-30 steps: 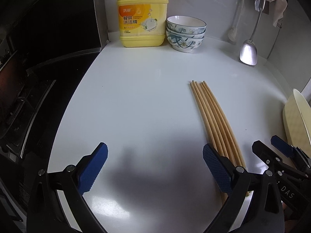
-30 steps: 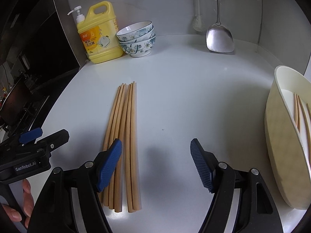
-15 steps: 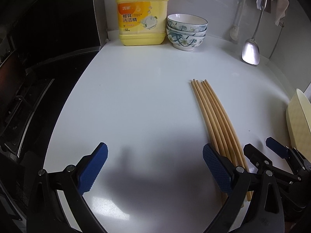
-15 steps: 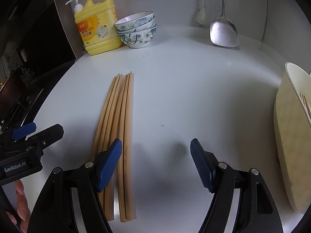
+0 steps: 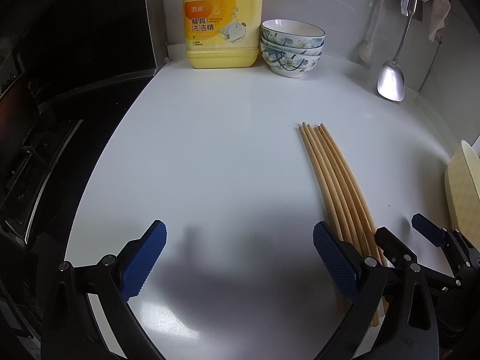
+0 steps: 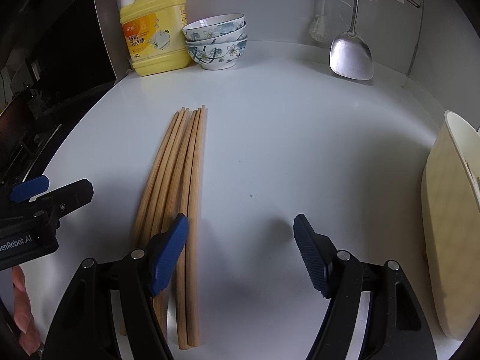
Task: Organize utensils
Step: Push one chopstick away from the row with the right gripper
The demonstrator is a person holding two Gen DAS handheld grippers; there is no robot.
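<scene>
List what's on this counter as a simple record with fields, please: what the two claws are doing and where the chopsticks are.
left gripper: open, empty, above the counter
right gripper: open, empty, beside the bundle
chopsticks: bundle lying flat
cream holder: far right
back wall: yellow detergent jug, stacked bowls, hanging spatula

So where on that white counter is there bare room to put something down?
The widest bare patch of the white countertop lies left of the bundle of wooden chopsticks, reaching back to the yellow detergent jug. Another lies between the chopsticks and the cream oval holder. It is crowded at the back wall: the jug, stacked floral bowls and hanging steel spatula.
</scene>
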